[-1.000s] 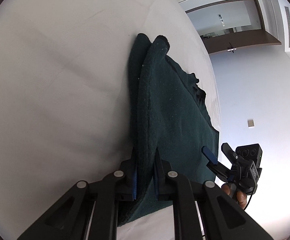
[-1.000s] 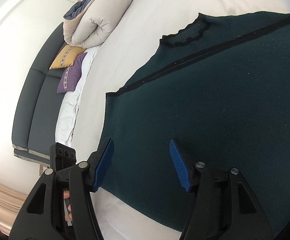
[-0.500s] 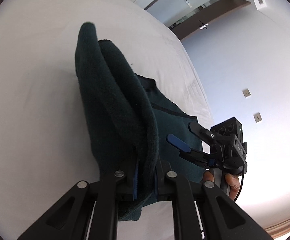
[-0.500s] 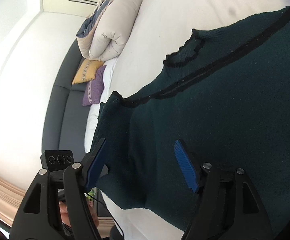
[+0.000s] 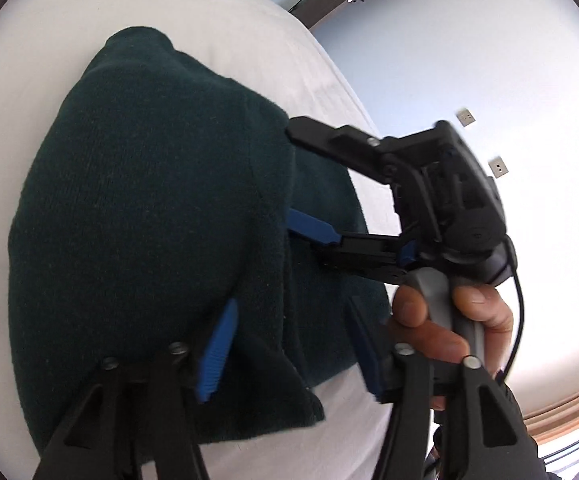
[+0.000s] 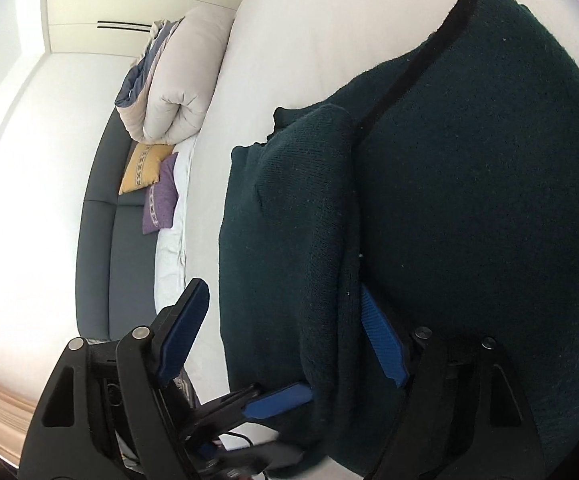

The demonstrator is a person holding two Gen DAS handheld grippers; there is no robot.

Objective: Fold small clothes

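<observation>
A: Currently, where does the sweater [image 5: 141,208] sit, and why is it doubled?

B: It lies on the bed [image 5: 225,16], one side laid over the middle as a fold. The left gripper [image 5: 289,344] has its fingers [image 5: 217,344] opening, cloth between them but unpressed, apparently to release the flap. The right gripper [image 6: 285,336] is also opening astride the folded edge, gripping nothing.

A: Any brand or label?

B: None is legible. Only a black trim line [image 6: 409,72] marks the knit.
</observation>
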